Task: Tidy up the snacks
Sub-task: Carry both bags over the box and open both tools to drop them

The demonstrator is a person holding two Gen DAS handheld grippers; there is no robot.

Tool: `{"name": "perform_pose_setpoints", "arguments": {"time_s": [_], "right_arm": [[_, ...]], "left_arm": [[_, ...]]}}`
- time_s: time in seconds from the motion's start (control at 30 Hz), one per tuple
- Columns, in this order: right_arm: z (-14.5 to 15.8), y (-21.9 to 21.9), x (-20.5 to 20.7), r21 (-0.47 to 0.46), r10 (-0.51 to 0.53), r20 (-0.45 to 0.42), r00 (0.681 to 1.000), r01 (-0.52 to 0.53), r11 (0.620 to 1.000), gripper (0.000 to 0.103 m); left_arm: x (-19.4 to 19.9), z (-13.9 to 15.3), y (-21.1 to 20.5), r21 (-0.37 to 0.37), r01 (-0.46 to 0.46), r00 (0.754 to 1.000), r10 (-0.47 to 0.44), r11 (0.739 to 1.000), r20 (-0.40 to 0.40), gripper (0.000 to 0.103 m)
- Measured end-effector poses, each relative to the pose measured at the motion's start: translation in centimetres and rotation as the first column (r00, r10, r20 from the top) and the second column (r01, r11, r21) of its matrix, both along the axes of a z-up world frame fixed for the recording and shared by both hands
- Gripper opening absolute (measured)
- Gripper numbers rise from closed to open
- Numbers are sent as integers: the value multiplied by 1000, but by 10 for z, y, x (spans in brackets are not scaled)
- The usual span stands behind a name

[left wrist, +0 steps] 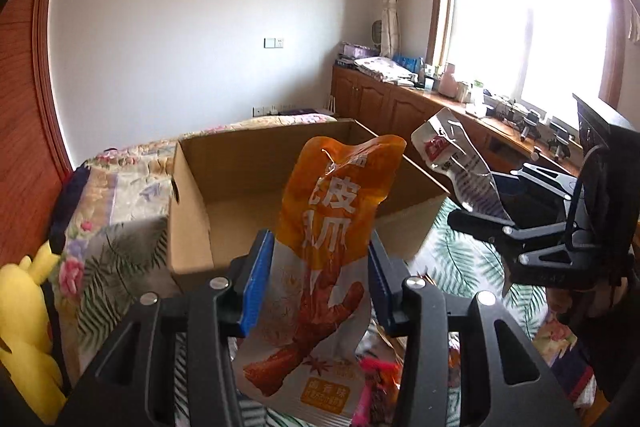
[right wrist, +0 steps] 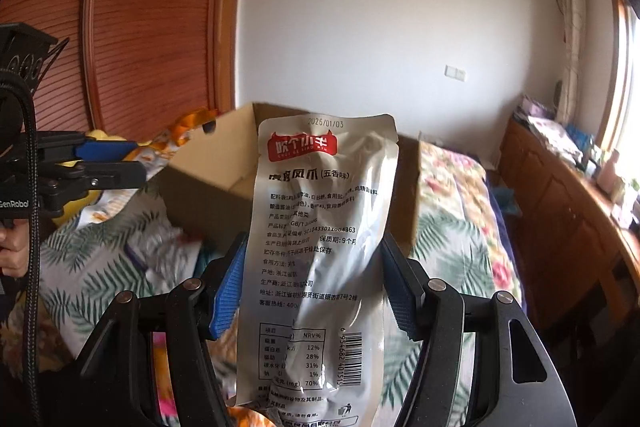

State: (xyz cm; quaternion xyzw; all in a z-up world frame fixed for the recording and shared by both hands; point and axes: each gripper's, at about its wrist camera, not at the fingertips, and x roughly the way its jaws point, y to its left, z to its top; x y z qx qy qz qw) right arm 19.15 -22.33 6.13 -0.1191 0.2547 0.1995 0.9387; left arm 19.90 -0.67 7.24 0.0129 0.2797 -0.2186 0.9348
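Observation:
My left gripper (left wrist: 320, 243) is shut on an orange snack pouch (left wrist: 332, 211) printed with a chicken claw, held upright in the air. Behind it, an open cardboard box (left wrist: 248, 155) stands on the bed, and the part of its floor that shows is bare. To the right, my right gripper (left wrist: 492, 195) holds a silver pouch (left wrist: 448, 147) beside the box. In the right wrist view, the right gripper (right wrist: 314, 243) is shut on that silver pouch (right wrist: 320, 207), its printed back facing me. The box (right wrist: 216, 163) lies beyond it. At the left, the left gripper (right wrist: 132, 161) carries the orange pouch (right wrist: 188, 123).
Several loose snack packets (right wrist: 168, 251) lie on the leaf-patterned bed cover (right wrist: 448, 227) in front of the box. A yellow plush toy (left wrist: 24, 315) sits at the bed's left. A wooden cabinet (left wrist: 400, 107) runs under the window. A person's hand (right wrist: 12, 255) grips the left handle.

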Motion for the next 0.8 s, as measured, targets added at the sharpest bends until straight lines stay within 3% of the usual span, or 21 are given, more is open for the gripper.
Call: {"name": "perform_pose_setpoints", "arguments": {"time_s": [0.57, 0.8], "right_arm": [[16, 30, 107, -10, 42, 20, 999, -42, 999, 64], [4, 36, 126, 1, 25, 17, 1000, -25, 1000, 64]], "left_arm": [[104, 3, 10, 47, -38, 999, 38, 998, 0, 44], [132, -8, 4, 46, -51, 998, 52, 998, -17, 44]]}}
